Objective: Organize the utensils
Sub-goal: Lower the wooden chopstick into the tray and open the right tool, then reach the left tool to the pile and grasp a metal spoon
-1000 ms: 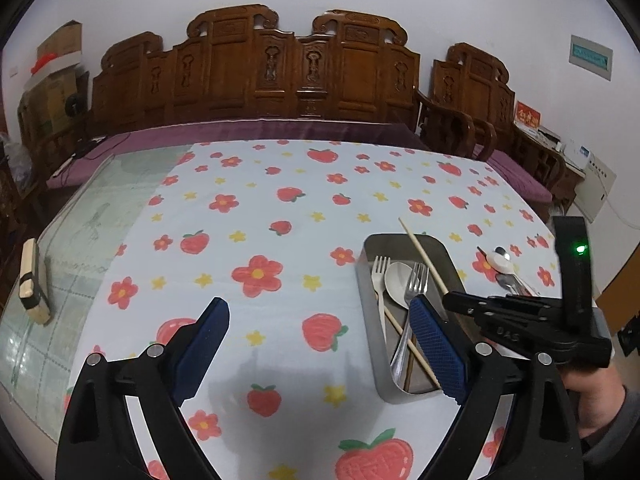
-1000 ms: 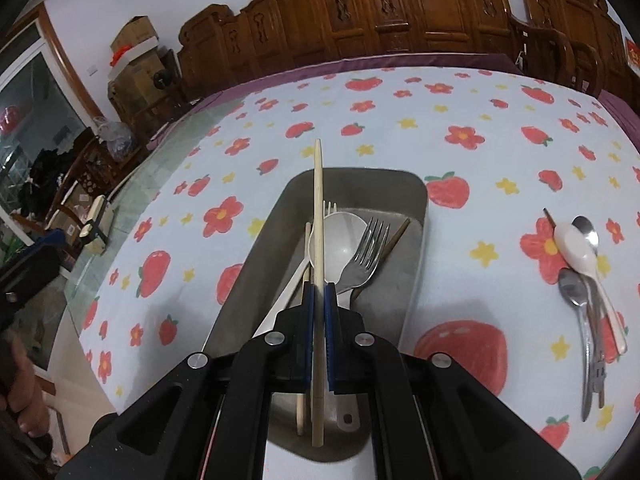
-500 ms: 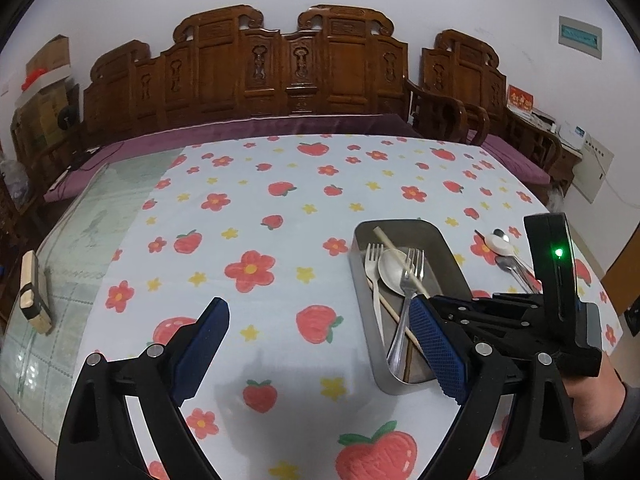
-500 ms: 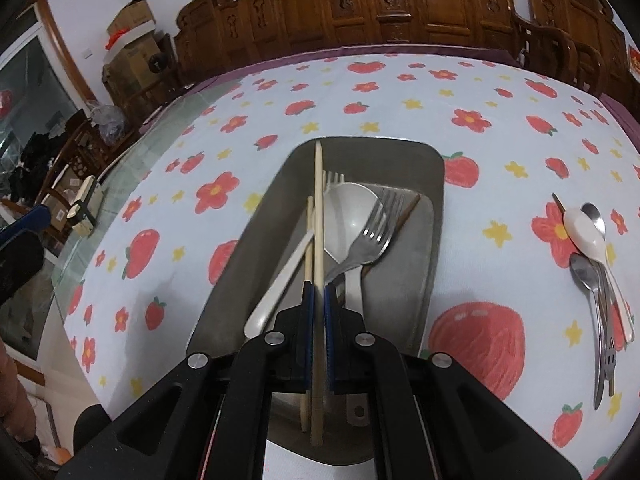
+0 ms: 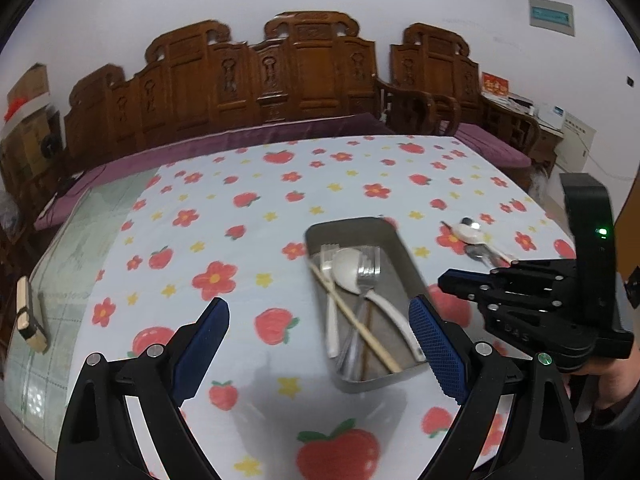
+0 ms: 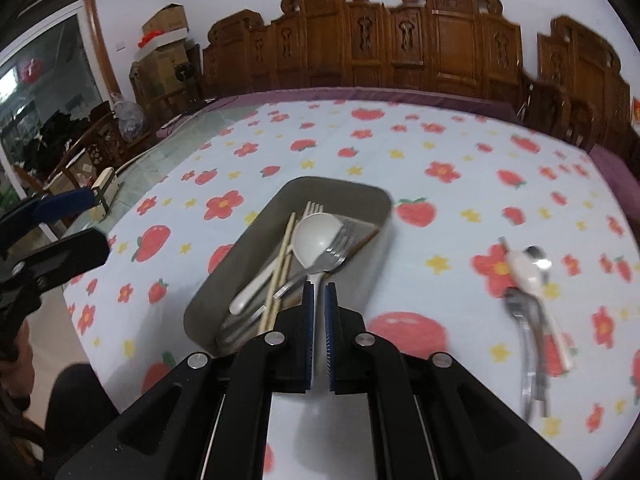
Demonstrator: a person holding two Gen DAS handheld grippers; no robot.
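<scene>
A grey metal tray (image 6: 340,186) on the strawberry-print cloth holds a white spoon (image 6: 316,240), forks (image 6: 336,256) and two wooden chopsticks (image 6: 282,264) lying side by side. My right gripper (image 6: 318,292) hovers over the tray's near end, its jaws almost together with nothing between them. In the left wrist view the tray (image 5: 348,224) lies just ahead on the right. My left gripper (image 5: 318,312) stands wide open and holds nothing. The right gripper (image 5: 448,280) reaches in from the right. Several loose spoons (image 6: 528,280) lie right of the tray.
Carved wooden chairs (image 5: 304,72) line the table's far side. A small wooden block (image 5: 28,316) rests on the uncovered glass at the left. Bare cloth stretches left of and beyond the tray. A person's hand (image 5: 608,384) holds the right gripper.
The chopstick that my right gripper held now lies in the tray beside the other one. The right gripper has drawn back from it with nothing in its jaws. The left gripper stayed open and shifted sideways.
</scene>
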